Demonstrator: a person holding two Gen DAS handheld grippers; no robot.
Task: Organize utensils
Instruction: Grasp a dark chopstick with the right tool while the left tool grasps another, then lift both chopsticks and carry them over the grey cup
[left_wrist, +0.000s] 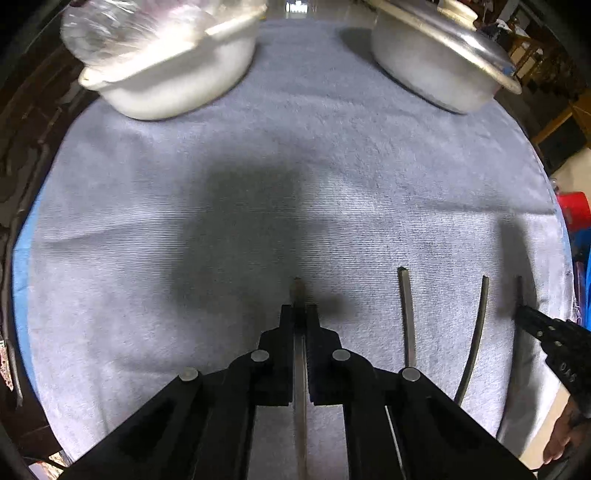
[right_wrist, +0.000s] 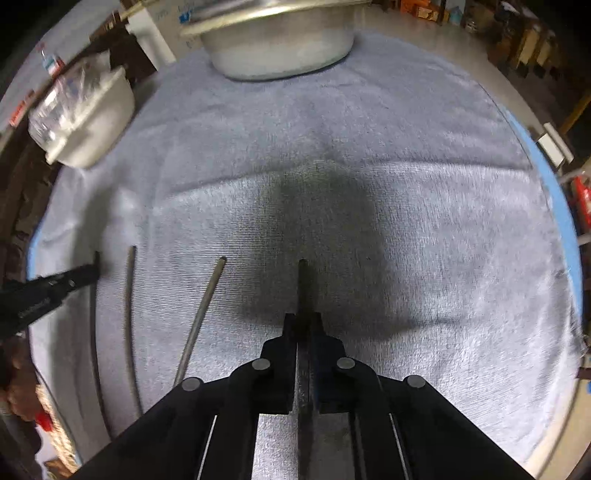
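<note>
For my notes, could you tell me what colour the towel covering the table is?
Pale grey-blue, seen best in the right wrist view: the towel.

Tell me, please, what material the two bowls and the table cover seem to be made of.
The left bowl looks like white plastic or enamel: opaque and matte. The right bowl looks like dull grey metal, probably aluminium, with a shiny rolled rim. The cover is a soft grey-blue towel cloth, with visible ribbed pile.

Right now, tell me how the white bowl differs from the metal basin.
The white bowl looks like plastic and holds crumpled clear plastic wrap; the metal basin is dull grey metal, and its contents are out of view. The white bowl sits at the far left, the metal basin far right. Both rest on the blue-grey towel.
</note>
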